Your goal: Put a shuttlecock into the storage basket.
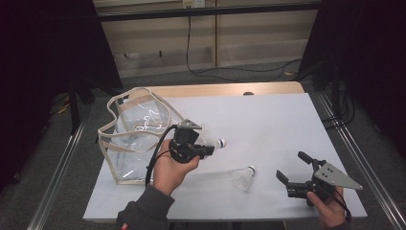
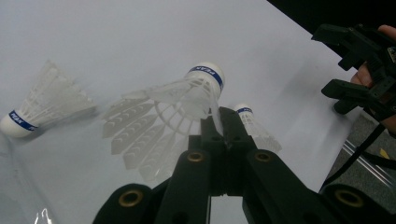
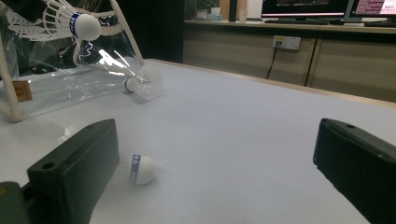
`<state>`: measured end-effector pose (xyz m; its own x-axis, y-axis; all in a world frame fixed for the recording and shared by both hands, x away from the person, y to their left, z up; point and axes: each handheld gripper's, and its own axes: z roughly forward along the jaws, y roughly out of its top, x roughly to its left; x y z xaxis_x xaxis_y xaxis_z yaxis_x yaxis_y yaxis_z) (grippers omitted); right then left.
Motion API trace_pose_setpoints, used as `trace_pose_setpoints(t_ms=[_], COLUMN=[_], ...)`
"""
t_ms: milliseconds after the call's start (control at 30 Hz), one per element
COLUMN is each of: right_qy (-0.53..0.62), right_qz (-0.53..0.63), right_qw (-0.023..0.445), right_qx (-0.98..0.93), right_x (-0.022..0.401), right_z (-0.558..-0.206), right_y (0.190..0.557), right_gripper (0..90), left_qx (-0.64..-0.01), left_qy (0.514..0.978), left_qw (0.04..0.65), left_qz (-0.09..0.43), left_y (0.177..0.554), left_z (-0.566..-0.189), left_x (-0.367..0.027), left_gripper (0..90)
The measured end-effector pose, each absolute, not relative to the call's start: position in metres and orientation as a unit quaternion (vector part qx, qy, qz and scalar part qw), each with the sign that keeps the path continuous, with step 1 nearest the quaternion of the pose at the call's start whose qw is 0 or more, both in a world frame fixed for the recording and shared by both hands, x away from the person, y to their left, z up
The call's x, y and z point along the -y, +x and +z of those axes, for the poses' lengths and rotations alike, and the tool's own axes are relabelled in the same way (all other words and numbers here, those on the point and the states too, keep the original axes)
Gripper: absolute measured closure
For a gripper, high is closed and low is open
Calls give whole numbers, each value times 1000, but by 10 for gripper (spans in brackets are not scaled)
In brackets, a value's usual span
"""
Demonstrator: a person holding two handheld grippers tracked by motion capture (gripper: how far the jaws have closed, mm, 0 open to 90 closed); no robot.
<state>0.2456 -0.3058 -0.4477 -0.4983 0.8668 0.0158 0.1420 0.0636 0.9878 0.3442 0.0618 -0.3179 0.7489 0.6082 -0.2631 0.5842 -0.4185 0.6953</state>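
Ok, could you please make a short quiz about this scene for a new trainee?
1. True or false: the left tool is shut on a shuttlecock.
2. How many shuttlecocks can you count in the left gripper view?
3. The right tool is: A open and empty, B shut on a shuttlecock, C shut on a cable.
Key: 1 true; 2 three; 3 A.

We find the far right of the table [image 1: 268, 115], toward one o'clock, bare — open passage there. At nine o'clock the clear bag [image 1: 136, 139] blocks the left edge, and a loose shuttlecock [image 1: 243, 178] lies at five o'clock, between our two claws.
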Motion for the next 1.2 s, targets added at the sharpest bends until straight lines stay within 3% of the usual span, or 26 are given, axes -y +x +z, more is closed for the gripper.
trace_pose_setpoints(t_ms=[1200], right_qy=[381], right_qz=[570], right_qw=[312], right_qx=[-658], right_x=[303], right_z=[-448], right_y=[250], right_gripper=[1], left_qx=[-337], left_qy=[853], left_qw=[399], left_qz=[8], left_y=[351], left_z=[-269], left_x=[-61], left_gripper=[900])
